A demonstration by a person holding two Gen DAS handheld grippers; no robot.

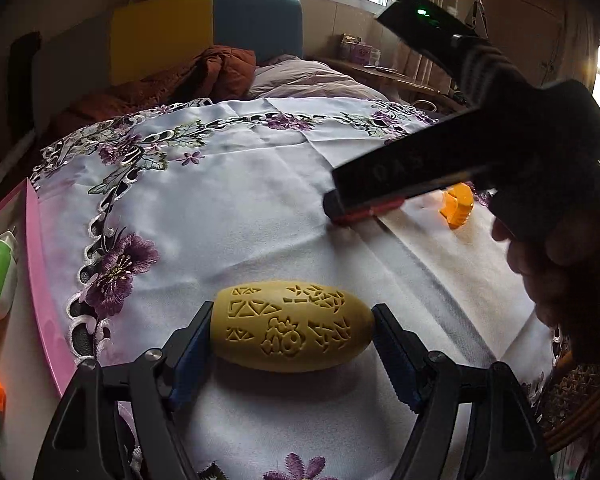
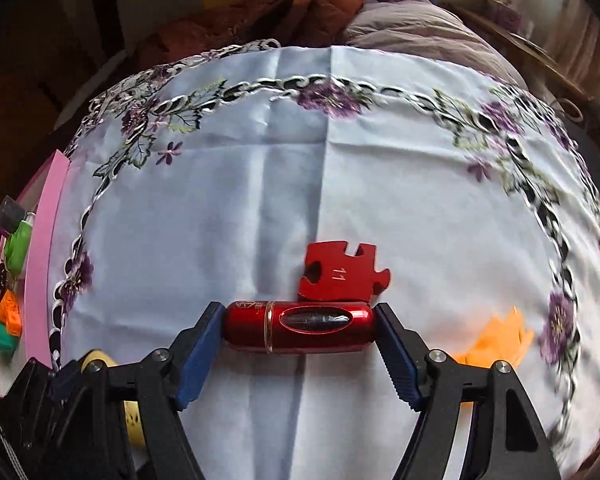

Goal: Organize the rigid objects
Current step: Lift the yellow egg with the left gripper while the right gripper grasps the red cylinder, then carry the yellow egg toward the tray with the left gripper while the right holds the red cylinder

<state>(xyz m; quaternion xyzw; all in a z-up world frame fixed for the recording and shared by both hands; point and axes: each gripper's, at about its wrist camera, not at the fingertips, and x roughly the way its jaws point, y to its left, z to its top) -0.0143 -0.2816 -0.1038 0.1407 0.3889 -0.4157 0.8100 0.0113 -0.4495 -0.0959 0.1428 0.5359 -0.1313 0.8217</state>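
The left gripper [image 1: 292, 328] is clamped on a yellow carved egg-shaped piece [image 1: 292, 326], its blue pads pressing on the two ends, so the piece's long axis runs straight across from pad to pad, with the blunt end at the left pad and the narrower end at the right one. The right gripper [image 2: 300, 328] likewise grips a red metallic capsule [image 2: 300, 326] endwise; its long axis also lies crosswise between the pads, gold ring toward the left pad, oval window facing the camera. Just beyond the capsule, touching or nearly touching it, a red jigsaw piece marked 11 [image 2: 342, 274] lies flat on the white embroidered tablecloth [image 2: 260, 160]. To the right of the right gripper and a little beyond it sits a blurred orange object [image 2: 496, 342], of which I cannot tell the exact kind. Far to the left of both grippers, a pink-edged tray [image 2: 44, 248] already holds several small items, green and orange among them. Judging from this, sorting is partly done: some things are in the tray, two are in hand, and at least the jigsaw piece and the orange object remain on the cloth.
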